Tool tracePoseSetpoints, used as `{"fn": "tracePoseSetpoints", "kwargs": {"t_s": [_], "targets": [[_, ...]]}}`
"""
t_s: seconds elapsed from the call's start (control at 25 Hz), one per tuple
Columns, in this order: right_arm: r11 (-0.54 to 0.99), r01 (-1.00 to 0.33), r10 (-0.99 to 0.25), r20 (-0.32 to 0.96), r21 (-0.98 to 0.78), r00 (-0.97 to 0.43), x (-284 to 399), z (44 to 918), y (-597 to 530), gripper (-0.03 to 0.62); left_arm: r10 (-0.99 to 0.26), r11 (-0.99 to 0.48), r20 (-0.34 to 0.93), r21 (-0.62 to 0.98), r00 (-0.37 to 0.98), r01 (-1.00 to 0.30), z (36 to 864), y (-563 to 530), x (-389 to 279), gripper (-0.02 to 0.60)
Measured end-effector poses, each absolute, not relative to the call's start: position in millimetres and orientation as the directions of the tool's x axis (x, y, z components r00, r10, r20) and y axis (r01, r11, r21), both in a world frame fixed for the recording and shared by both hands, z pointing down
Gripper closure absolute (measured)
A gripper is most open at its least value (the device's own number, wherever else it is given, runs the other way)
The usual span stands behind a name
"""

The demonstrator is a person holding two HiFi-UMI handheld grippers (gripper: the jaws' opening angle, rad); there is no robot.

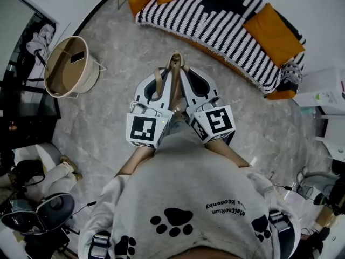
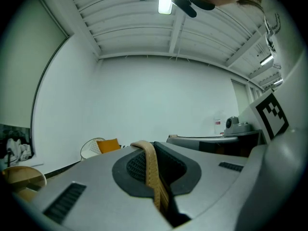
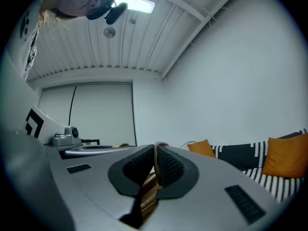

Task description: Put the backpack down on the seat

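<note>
Both grippers are held side by side in front of my chest in the head view. My left gripper (image 1: 168, 69) is shut on a tan backpack strap (image 1: 176, 58), and my right gripper (image 1: 182, 69) is shut on it from the other side. In the left gripper view the strap (image 2: 151, 170) runs between the pads of the left gripper (image 2: 149, 150). In the right gripper view a folded strap (image 3: 149, 189) is pinched in the right gripper (image 3: 155, 153). The backpack's body is hidden below the grippers. The seat, a black-and-white striped sofa (image 1: 226, 26) with orange cushions, lies ahead to the right.
A round wooden tub (image 1: 67, 66) stands on the grey floor at the left, beside a dark cabinet (image 1: 21, 107). Bags and gear (image 1: 38, 209) lie at the lower left. A white table with papers (image 1: 323, 96) is at the right edge.
</note>
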State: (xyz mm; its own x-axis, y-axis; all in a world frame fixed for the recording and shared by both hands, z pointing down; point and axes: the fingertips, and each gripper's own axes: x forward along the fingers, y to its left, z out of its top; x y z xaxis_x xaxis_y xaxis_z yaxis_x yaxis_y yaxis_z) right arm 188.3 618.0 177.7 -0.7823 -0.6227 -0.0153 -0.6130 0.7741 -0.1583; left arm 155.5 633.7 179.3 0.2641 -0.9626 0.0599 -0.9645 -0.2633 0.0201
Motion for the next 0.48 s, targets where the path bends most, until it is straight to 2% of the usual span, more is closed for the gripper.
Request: {"fn": "tracePoseSetpoints", "kwargs": {"t_s": [0.48], "targets": [[0.804,-0.569,-0.581,-0.02,-0.172,-0.814,183.0,182.3,532.0,0.549,-0.972,-0.225,0.056,0.029,0.227,-0.974,185.1,549.9,154.9,0.561]]}}
